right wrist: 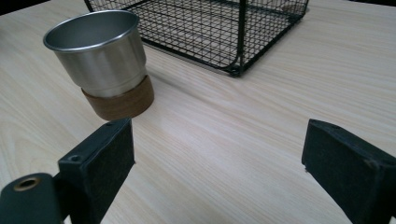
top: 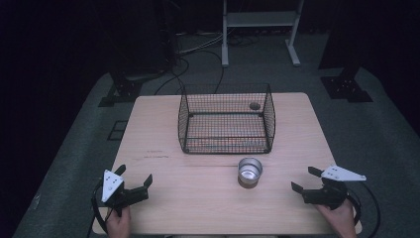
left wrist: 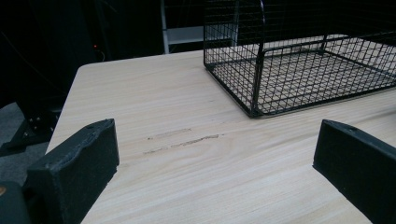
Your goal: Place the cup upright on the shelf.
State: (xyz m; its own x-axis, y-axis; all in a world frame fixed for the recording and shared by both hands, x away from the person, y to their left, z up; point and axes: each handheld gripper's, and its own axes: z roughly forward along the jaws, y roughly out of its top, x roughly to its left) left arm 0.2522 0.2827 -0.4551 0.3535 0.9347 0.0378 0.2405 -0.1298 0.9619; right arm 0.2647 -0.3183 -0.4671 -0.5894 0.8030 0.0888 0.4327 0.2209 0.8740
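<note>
A steel cup (top: 249, 171) with a brown base band stands upright on the wooden table (top: 163, 124), just in front of a black wire basket (top: 226, 118). In the right gripper view the cup (right wrist: 103, 60) sits to the upper left of the jaws, apart from them. My left gripper (top: 133, 175) rests near the table's front left corner, open, nothing between its jaws. My right gripper (top: 305, 179) sits at the front right, open and empty, to the right of the cup. The left gripper (left wrist: 215, 154) faces the basket's corner (left wrist: 299, 65).
A small dark round mark (top: 254, 105) shows through the basket's far right corner. Faint scratch marks (left wrist: 182, 140) cross the tabletop left of the basket. Beyond the table stand a white metal frame (top: 260, 25), black stands and cables on grey floor.
</note>
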